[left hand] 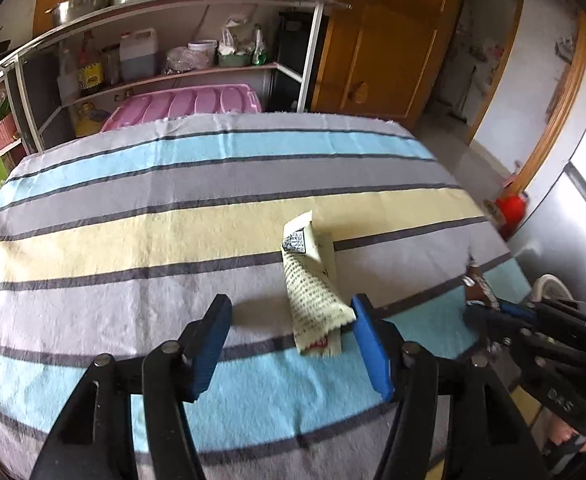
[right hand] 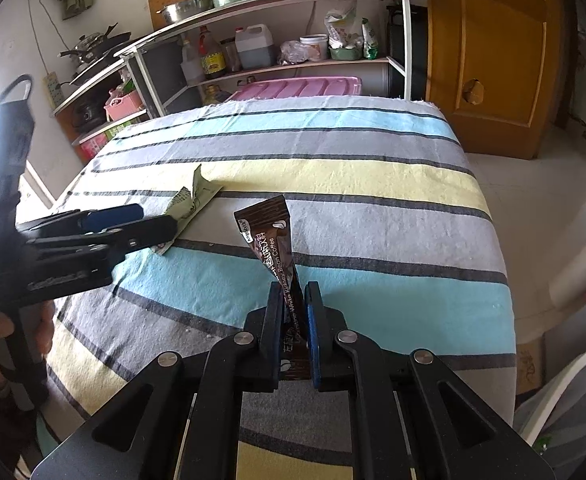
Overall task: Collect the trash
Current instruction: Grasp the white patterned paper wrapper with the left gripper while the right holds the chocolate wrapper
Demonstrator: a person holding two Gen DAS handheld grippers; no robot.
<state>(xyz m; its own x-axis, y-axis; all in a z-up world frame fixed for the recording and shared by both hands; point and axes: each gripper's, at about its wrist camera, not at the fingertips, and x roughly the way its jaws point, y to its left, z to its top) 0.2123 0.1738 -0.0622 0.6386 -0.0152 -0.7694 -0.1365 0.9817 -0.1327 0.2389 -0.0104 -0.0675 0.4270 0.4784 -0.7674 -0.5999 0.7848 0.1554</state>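
In the left wrist view, your left gripper [left hand: 293, 340] sits at the bottom centre with its jaws apart — a pale yellow wrapper [left hand: 313, 288] lies on the striped cloth [left hand: 133, 220] between them, its near end just beside the right-hand finger, not pinched. In the right wrist view, your right gripper [right hand: 295, 320] at bottom centre is clamped tight on a brown coffee sachet [right hand: 271, 240], which sticks up above the cloth. A white bin [right hand: 565, 392] shows at lower right.
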